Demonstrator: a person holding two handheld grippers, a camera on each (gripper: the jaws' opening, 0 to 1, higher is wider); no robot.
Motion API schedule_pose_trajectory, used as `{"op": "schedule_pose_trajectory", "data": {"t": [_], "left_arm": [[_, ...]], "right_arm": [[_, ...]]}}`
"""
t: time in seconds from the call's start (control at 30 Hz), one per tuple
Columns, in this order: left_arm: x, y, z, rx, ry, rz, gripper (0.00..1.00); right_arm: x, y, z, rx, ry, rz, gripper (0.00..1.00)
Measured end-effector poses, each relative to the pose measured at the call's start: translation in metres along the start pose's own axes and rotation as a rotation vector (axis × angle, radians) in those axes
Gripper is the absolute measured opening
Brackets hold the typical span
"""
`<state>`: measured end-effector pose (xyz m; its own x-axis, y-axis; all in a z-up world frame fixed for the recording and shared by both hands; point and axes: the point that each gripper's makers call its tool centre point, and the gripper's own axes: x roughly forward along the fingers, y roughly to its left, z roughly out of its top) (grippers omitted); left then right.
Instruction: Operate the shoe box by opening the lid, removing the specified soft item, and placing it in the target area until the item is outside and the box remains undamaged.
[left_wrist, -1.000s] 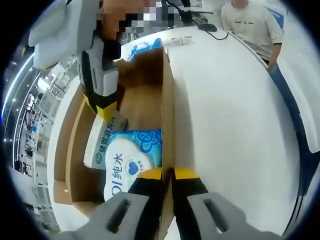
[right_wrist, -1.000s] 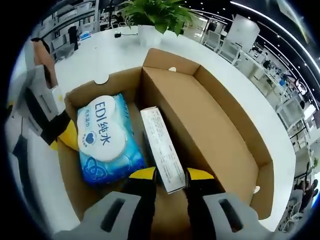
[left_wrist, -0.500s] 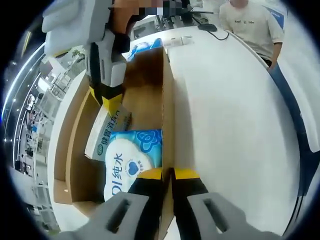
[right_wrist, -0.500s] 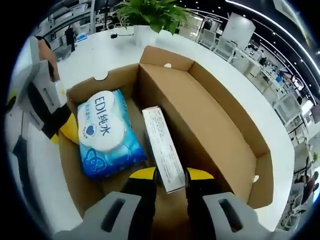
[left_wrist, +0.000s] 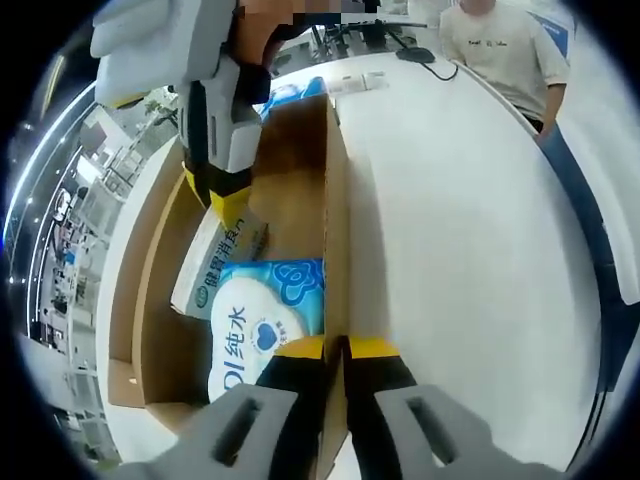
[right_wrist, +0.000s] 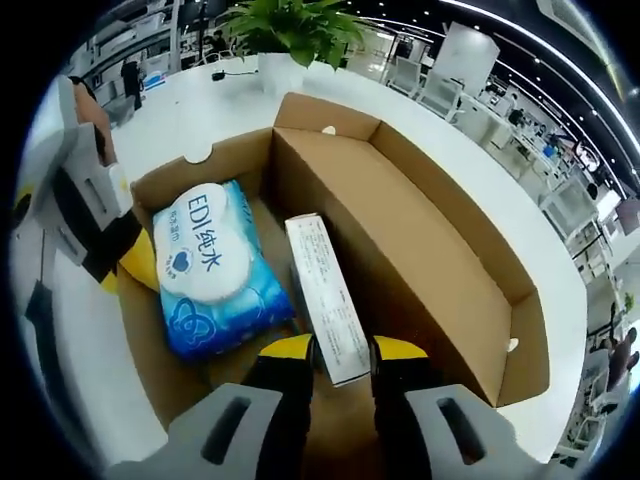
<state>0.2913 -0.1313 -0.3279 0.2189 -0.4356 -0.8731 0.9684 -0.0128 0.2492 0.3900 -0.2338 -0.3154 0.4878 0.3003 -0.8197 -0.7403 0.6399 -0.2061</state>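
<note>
The brown shoe box (left_wrist: 333, 190) lies open on the white table, its lid (right_wrist: 420, 250) folded out flat beside it. Inside lie a blue wet-wipes pack (left_wrist: 262, 318) (right_wrist: 213, 275) and a long white carton (left_wrist: 213, 262) (right_wrist: 322, 285), side by side. My left gripper (left_wrist: 335, 350) is shut on the box's side wall, and it appears at the left of the right gripper view (right_wrist: 128, 265). My right gripper (right_wrist: 342, 350) (left_wrist: 228, 205) reaches down into the box and is shut on one end of the white carton.
A potted plant (right_wrist: 300, 30) stands on the table beyond the box. A person in a pale shirt (left_wrist: 500, 45) sits at the table's far edge. Another blue pack (left_wrist: 290, 92) lies past the box's far end. Bare white table (left_wrist: 470, 260) spreads beside the box.
The right gripper has risen slightly, keeping its hold on the carton's end, so the box looks a little smaller in its view. The left gripper has stayed on the wall.
</note>
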Motion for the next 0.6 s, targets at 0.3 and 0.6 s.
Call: {"op": "schedule_pose_trajectory", "data": {"t": [0.3,0.6], "left_arm": [[-0.001,0.000,0.000,0.002,-0.005,-0.001,0.05],[0.000,0.000,0.000,0.013,-0.006,0.003,0.05]], "right_arm": [[-0.013,0.001,-0.017,0.038,0.025,-0.014,0.19],[-0.024,0.011,-0.033,0.096,0.045,-0.025,0.18]]}}
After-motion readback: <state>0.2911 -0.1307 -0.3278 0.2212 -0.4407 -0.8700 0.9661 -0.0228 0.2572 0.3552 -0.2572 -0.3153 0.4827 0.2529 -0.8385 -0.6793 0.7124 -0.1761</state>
